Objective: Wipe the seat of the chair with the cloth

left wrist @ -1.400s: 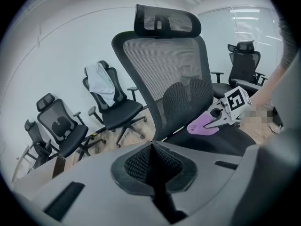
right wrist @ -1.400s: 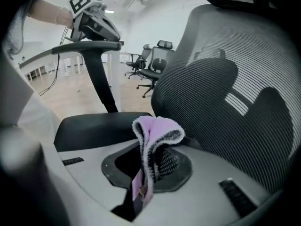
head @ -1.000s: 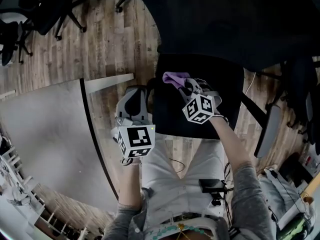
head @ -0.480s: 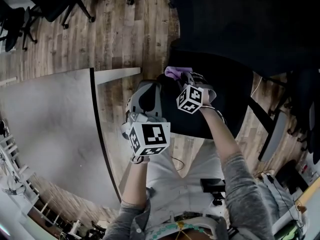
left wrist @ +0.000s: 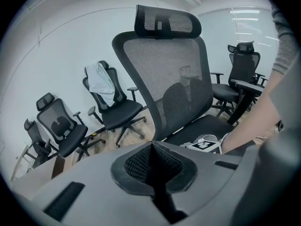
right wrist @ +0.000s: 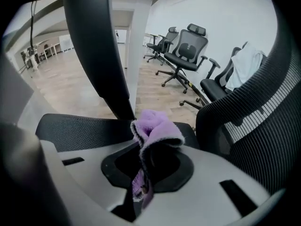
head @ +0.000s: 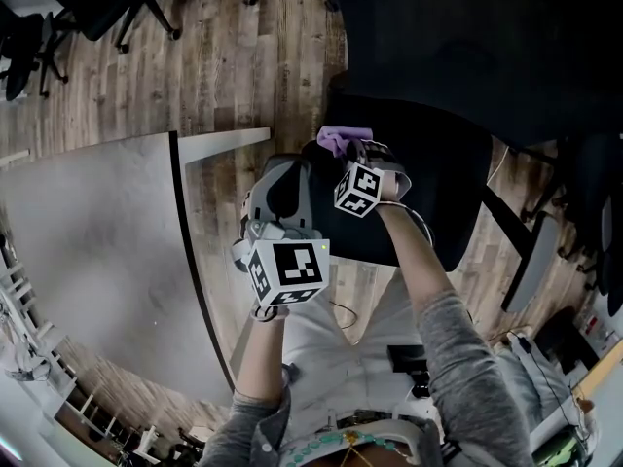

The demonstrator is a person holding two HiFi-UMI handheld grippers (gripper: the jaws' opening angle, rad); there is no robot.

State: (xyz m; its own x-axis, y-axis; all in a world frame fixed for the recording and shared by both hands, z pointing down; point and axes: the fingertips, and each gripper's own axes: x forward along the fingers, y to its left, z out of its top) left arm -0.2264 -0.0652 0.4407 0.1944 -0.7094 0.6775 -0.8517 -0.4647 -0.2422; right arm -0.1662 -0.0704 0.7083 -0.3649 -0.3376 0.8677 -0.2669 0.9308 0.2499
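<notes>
The right gripper (head: 358, 154), jaws clamped on the cloth (head: 337, 140), stands at the seat's (head: 438, 183) left rear corner, so the seat's bare surface extends to its right.

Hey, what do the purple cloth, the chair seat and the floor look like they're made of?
Purple cloth: soft, fuzzy pile with a darker stitched edge, probably microfibre or fleece.
Chair seat: black woven fabric, matte, with a fine dotted weave showing.
Floor: wood-look planks with visible grain and seams; whether it is real wood or laminate cannot be told.
</notes>
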